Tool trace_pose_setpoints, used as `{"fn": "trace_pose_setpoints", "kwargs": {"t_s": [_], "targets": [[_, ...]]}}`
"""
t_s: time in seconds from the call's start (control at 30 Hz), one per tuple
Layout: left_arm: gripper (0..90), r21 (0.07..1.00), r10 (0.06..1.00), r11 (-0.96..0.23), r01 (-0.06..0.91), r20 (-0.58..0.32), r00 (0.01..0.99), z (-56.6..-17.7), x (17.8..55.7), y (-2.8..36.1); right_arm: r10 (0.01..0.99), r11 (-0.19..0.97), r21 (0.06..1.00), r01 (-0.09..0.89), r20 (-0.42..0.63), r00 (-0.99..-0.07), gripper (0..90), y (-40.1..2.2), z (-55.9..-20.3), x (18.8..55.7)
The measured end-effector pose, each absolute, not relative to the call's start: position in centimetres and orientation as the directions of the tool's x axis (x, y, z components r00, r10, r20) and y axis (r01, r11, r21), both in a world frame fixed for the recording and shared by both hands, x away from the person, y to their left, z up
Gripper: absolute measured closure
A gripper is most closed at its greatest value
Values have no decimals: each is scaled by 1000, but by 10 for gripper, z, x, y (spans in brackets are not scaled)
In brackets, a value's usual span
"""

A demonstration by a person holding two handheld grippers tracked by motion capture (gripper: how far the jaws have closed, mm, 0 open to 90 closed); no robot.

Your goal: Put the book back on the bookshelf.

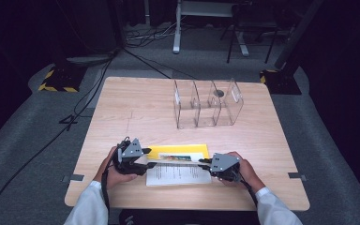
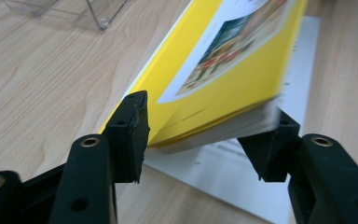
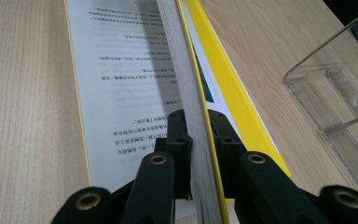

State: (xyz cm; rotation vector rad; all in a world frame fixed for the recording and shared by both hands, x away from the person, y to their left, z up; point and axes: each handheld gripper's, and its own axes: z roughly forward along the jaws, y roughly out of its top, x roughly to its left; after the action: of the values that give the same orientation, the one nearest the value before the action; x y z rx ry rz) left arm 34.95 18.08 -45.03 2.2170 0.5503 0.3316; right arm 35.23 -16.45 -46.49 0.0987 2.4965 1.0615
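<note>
We find the yellow booklet [image 1: 178,151] in the lower middle of the high view, lifted at an angle above a printed white sheet [image 1: 178,174] that lies flat on the wooden table [image 1: 131,108].

In the right gripper view, at the bottom centre of the frame, the right gripper [image 3: 199,140] is clamped tight on the booklet's grey page edge, one jaw on each side of it, the yellow cover running off toward the top of the frame. In the high view this gripper [image 1: 205,163] sits at the booklet's right end.

In the left gripper view the left gripper [image 2: 205,140] stands about half open. The booklet's corner lies between its jaws; the left jaw sits just beside the yellow cover, while the right jaw is under the page block. We cannot tell whether either pad touches it. In the high view this gripper [image 1: 146,159] is at the booklet's left end.

A clear plastic rack [image 1: 208,103] stands upright in the upper middle of the high view, well apart from the booklet.
</note>
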Motion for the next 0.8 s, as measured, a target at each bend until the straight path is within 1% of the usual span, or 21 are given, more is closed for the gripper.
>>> {"fn": "trace_pose_setpoints", "kwargs": {"t_s": [0.03, 0.1, 0.17, 0.2, 0.33, 0.37, 0.4, 0.47, 0.53, 0.63, 0.7, 0.8], "targets": [[397, 770, 497, -576, 274, 63, 865, -447, 346, 178, 224, 706, 701, -99, -354, -908, 815, -163, -465, 352], [350, 781, 509, -563, 272, 68, 858, -442, 340, 172, 218, 712, 695, -101, -355, -909, 815, -161, -464, 352], [270, 778, 527, -566, 272, 88, 845, -439, 335, 162, 213, 716, 690, -104, -358, -909, 815, -159, -464, 352], [264, 781, 532, -566, 265, 100, 841, -438, 332, 156, 213, 718, 689, -104, -359, -909, 815, -158, -463, 351], [265, 778, 526, -579, 242, 129, 841, -436, 326, 137, 216, 721, 687, -94, -352, -911, 819, -154, -462, 350], [279, 766, 497, -604, 221, 145, 856, -436, 322, 123, 217, 721, 687, -95, -353, -910, 819, -153, -461, 350], [304, 756, 484, -619, 212, 155, 862, -437, 321, 118, 215, 722, 686, -94, -351, -911, 820, -151, -461, 349], [314, 742, 477, -636, 211, 163, 864, -438, 320, 113, 214, 723, 685, -92, -348, -913, 820, -150, -460, 349], [315, 717, 495, -651, 249, 153, 855, -443, 322, 102, 205, 726, 681, -97, -349, -914, 820, -148, -459, 349], [348, 689, 538, -666, 287, 177, 824, -450, 326, 95, 196, 721, 684, -108, -351, -916, 820, -146, -458, 347], [381, 682, 547, -672, 287, 197, 814, -452, 325, 93, 187, 726, 678, -112, -351, -918, 820, -144, -459, 346], [402, 660, 559, -696, 282, 251, 791, -455, 321, 89, 196, 721, 686, -97, -336, -921, 816, -143, -458, 347]]}}
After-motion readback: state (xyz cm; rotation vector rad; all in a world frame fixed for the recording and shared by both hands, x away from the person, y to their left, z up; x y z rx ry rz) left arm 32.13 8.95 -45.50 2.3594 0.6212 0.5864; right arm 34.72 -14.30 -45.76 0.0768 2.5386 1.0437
